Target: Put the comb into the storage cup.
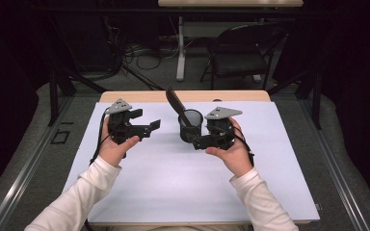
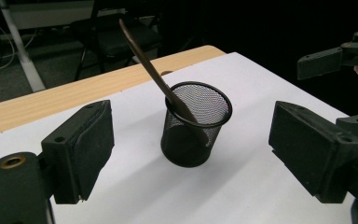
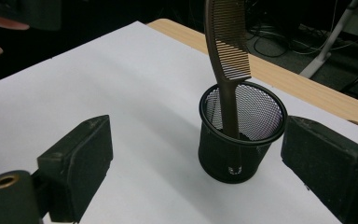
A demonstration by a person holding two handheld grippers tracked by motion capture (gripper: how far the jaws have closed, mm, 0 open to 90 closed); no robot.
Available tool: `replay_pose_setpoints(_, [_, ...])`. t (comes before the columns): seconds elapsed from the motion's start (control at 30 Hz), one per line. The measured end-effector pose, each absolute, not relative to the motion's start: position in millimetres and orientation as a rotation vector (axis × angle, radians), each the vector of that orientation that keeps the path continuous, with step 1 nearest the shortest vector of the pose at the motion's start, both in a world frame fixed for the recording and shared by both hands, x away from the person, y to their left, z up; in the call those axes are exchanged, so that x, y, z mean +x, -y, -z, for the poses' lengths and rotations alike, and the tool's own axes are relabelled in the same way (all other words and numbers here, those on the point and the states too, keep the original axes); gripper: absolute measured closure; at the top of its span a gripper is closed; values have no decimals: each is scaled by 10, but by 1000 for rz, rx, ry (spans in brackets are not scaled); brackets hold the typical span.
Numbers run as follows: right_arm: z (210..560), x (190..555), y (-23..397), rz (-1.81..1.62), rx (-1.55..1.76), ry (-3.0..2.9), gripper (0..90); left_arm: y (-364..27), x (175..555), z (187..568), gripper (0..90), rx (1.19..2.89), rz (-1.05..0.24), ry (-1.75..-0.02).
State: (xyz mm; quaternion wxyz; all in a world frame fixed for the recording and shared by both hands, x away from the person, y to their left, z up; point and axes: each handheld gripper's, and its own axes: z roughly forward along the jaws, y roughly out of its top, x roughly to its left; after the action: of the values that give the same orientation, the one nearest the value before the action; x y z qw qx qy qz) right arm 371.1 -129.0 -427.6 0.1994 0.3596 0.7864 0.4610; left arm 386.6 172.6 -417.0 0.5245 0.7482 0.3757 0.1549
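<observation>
Brown plastic comb (image 3: 227,56) parked handle-down, leaning in black mesh cup (image 1: 191,126), frame centre on white surface (image 1: 173,178). Left gripper (image 1: 147,122) wide open, empty; right gripper (image 1: 196,141) open, bracketing cup to steady it.

The place looked like a lab or recording studio. Dark curtains closed it in, cables (image 1: 139,53) lay tangled on the grey floor, and a black folding chair (image 1: 241,53) stood behind the white-covered counter (image 1: 183,183).
</observation>
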Motion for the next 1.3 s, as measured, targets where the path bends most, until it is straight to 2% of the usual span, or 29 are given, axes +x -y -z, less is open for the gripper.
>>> replay_pose_setpoints(0.73, [4296,3514,1548,-1346,1030,-2198,87,-1983,3639,4153,123,1783,-327,-902])
replay_pose_setpoints(1.3, [4427,3248,1695,-1314,1016,-2180,45,-2087,3437,4293,122,1774,-337,-864])
